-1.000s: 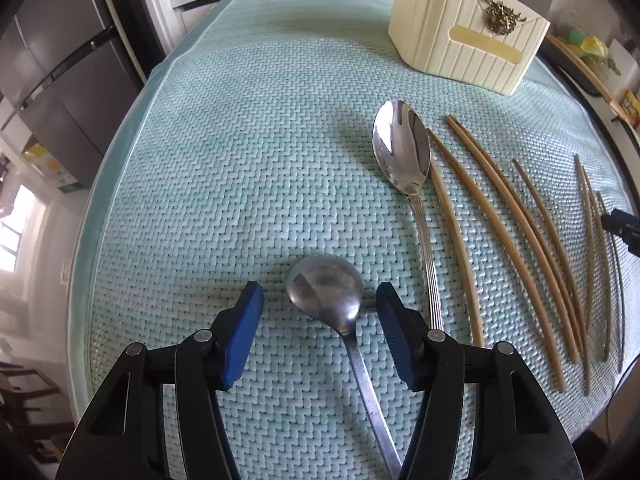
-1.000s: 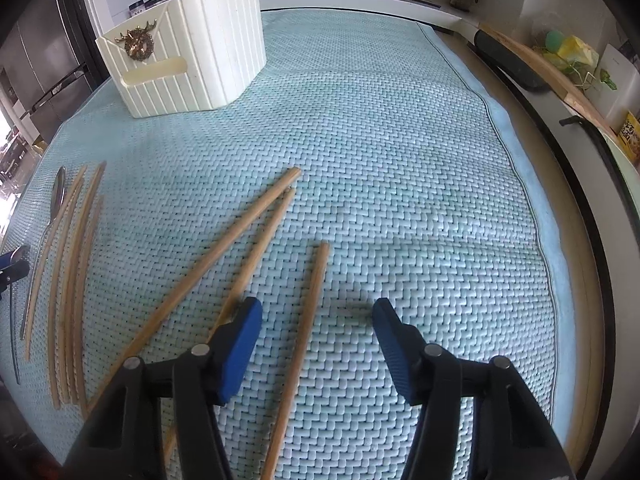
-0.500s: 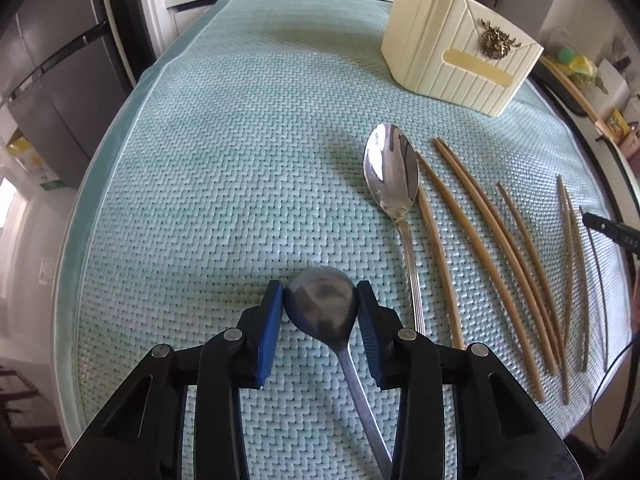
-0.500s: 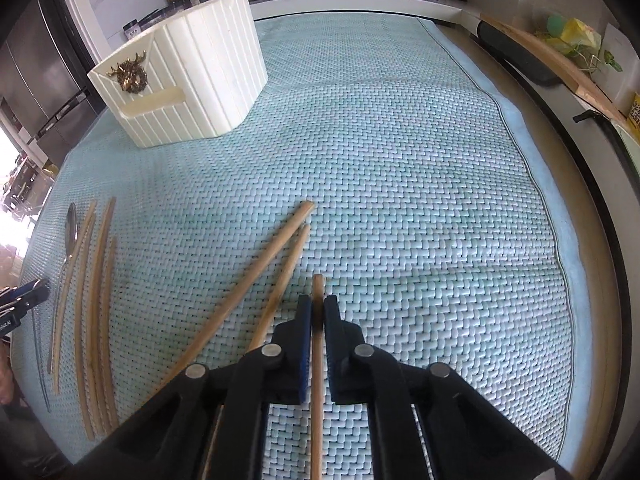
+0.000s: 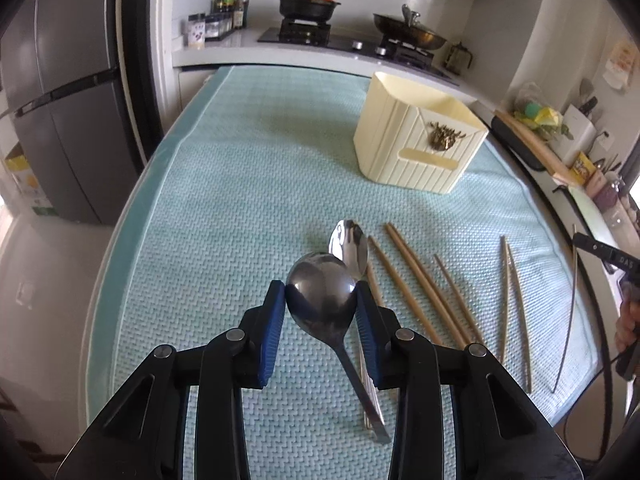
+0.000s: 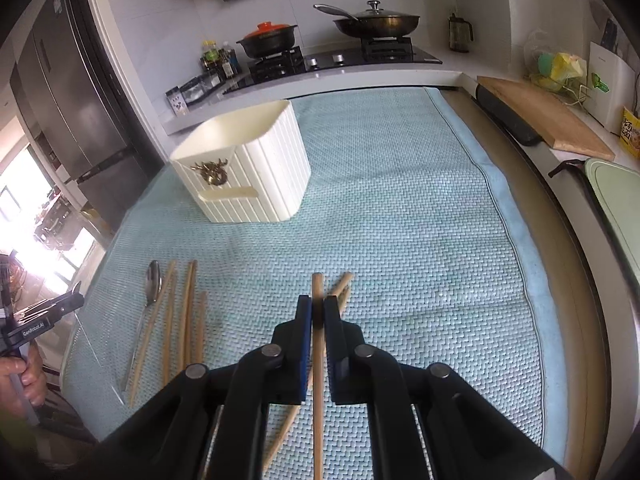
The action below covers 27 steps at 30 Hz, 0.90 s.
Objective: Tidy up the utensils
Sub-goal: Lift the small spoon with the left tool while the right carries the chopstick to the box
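Gripped chopstick (image 6: 318,360) lengthwise along right gripper (image 6: 318,312), tip forward

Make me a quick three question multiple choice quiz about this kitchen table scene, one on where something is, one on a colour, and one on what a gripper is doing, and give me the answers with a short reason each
1. Where is the second spoon?
A. Lying on the mat beside the chopsticks
B. Inside the holder
C. On the stove

2. What colour is the utensil holder?
A. Red
B. Cream
C. Black

3. What is the right gripper doing?
A. Standing open over the mat
B. Clamped on a spoon
C. Clamped on one chopstick

Answers:
1. A, it lies flat on the green mat just left of the loose chopsticks, while the left gripper holds the other spoon by its bowl.
2. B, its ribbed walls are cream, with a gold ornament on the front.
3. C, its blue pads press both sides of a single chopstick.
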Each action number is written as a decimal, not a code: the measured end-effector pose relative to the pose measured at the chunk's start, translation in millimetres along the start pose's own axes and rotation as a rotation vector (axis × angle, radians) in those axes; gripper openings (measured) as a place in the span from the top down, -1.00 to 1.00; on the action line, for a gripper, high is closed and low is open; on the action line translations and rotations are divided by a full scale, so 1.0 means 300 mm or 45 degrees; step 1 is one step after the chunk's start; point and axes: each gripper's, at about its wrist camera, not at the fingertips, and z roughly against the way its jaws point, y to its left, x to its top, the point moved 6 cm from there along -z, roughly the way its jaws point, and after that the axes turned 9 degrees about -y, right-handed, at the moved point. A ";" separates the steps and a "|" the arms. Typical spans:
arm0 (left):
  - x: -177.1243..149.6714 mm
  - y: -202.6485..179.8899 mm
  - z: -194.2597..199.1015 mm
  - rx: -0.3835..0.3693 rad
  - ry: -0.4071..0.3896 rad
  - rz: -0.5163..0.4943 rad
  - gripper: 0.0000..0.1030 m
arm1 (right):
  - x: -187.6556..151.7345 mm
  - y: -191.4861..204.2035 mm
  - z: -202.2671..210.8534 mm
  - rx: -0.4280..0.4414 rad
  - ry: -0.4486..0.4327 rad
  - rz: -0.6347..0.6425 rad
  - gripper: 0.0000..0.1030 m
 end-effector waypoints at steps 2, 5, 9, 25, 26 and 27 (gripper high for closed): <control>0.006 0.001 0.026 -0.005 -0.025 -0.006 0.33 | 0.000 0.022 0.042 0.015 -0.024 -0.003 0.88; 0.007 -0.014 0.067 -0.023 -0.065 -0.012 0.34 | -0.001 0.038 0.073 0.034 -0.047 -0.008 0.88; 0.015 -0.019 0.130 -0.026 -0.145 -0.042 0.95 | -0.003 0.050 0.124 0.044 -0.074 -0.012 0.88; -0.005 0.003 0.124 -0.018 -0.141 -0.022 1.00 | 0.003 0.040 0.205 0.031 -0.139 -0.022 0.88; 0.000 -0.003 0.139 -0.014 -0.155 -0.030 1.00 | 0.007 0.041 0.212 0.032 -0.147 -0.025 0.88; 0.009 -0.008 0.156 -0.015 -0.170 -0.036 1.00 | 0.011 0.042 0.220 0.035 -0.156 -0.027 0.88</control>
